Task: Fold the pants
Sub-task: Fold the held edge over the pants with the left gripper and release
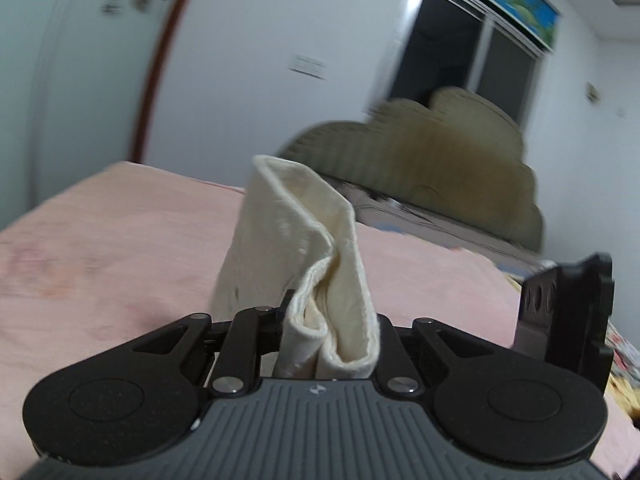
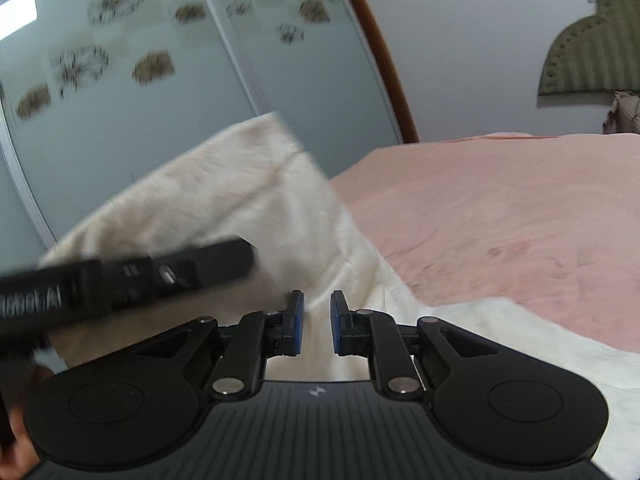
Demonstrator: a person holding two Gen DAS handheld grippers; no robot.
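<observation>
The cream pants [image 1: 304,248] are bunched in my left gripper [image 1: 326,320], which is shut on a thick fold of their hem and holds it up above the pink bed [image 1: 120,240]. In the right wrist view the pants [image 2: 224,200] rise in a lifted, blurred sheet at the left and trail down over the bed's near edge. My right gripper [image 2: 317,324] is open and empty, its blue pads [image 2: 298,324] a small gap apart just above the cloth. The left gripper's body [image 2: 120,280] crosses the left of that view.
The pink bedspread [image 2: 500,220] covers the bed. An olive padded headboard [image 1: 440,152] stands at the far end below a dark window [image 1: 460,48]. A glass wardrobe door [image 2: 120,80] and a wood-trimmed wall lie beyond. The right gripper's body [image 1: 568,312] shows at the right.
</observation>
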